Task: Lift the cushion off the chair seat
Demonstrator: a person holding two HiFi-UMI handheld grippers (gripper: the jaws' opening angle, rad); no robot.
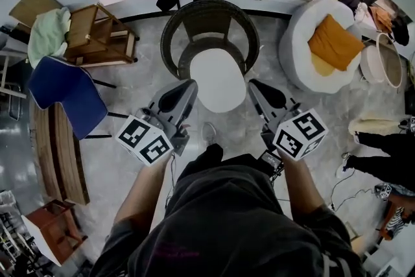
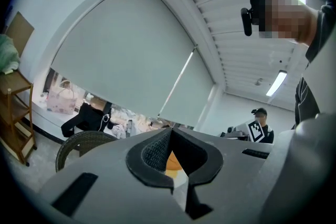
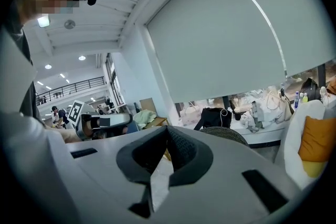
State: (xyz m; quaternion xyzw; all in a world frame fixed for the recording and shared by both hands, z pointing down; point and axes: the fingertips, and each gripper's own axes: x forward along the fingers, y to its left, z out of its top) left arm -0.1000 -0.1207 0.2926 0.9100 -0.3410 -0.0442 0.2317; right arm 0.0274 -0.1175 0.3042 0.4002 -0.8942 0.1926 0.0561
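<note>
A white oval cushion (image 1: 218, 78) lies on the seat of a dark wicker chair (image 1: 209, 15) at the middle of the head view. My left gripper (image 1: 189, 84) hangs by the cushion's near left edge and my right gripper (image 1: 252, 84) by its near right edge; whether either touches it cannot be told. Both are shut with nothing between the jaws. In the left gripper view the shut gripper (image 2: 170, 136) points level, with the wicker chair's back (image 2: 79, 144) low at the left. The right gripper (image 3: 167, 134) looks past the wicker chair (image 3: 227, 134).
A white round armchair (image 1: 305, 23) with an orange cushion (image 1: 334, 42) stands right of the wicker chair. At the left are a wooden shelf unit (image 1: 97, 36), a blue chair (image 1: 61, 91) and a wooden bench (image 1: 55, 152). A basket (image 1: 382, 61) sits far right.
</note>
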